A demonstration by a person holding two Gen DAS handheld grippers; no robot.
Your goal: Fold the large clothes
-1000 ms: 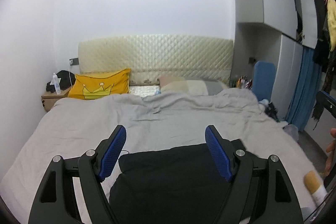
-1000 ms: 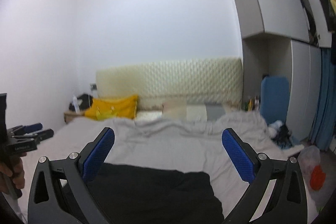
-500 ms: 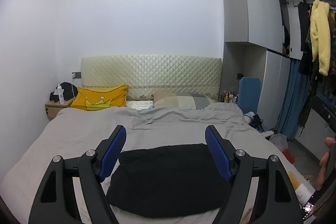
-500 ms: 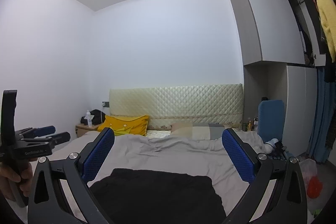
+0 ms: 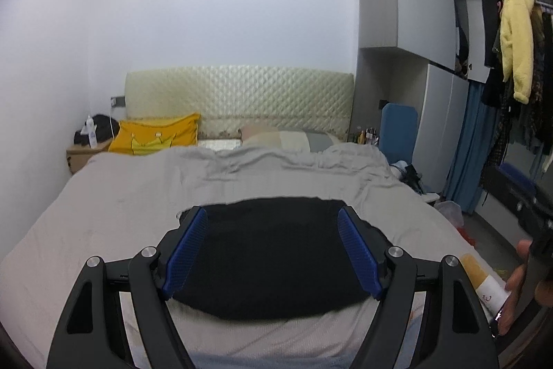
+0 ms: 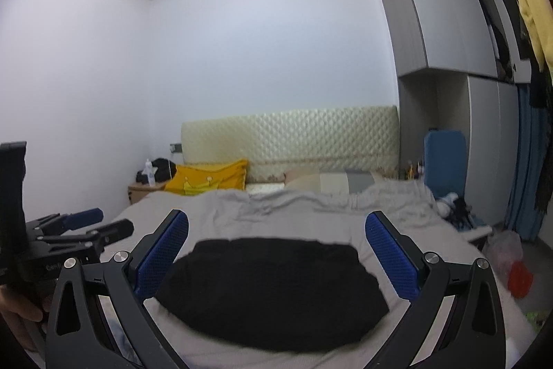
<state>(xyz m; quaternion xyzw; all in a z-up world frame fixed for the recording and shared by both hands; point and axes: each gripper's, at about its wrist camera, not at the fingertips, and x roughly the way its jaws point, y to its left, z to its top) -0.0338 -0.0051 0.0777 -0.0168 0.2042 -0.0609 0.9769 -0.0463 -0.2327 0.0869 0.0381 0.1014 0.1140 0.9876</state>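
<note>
A black garment [image 5: 273, 256] lies folded into a flat rounded rectangle near the foot of the grey bed [image 5: 121, 203]; it also shows in the right wrist view [image 6: 273, 289]. My left gripper [image 5: 273, 251] is open and empty, held above and in front of the garment, not touching it. My right gripper [image 6: 274, 256] is open and empty, also held back above the garment. The left gripper shows at the left edge of the right wrist view [image 6: 83, 227].
A yellow crown pillow [image 5: 157, 134], a beige and grey pillow [image 5: 287, 139] and a quilted headboard [image 5: 238, 99] are at the bed's head. A nightstand [image 5: 81, 154] stands far left. Wardrobe [image 5: 408, 6], blue chair [image 5: 397, 134], hanging clothes [image 5: 515, 40] and floor clutter [image 6: 511, 258] are on the right.
Both grippers have pulled back and risen from the garment, so the whole folded black garment now shows on the bed. Both stay open and empty.
</note>
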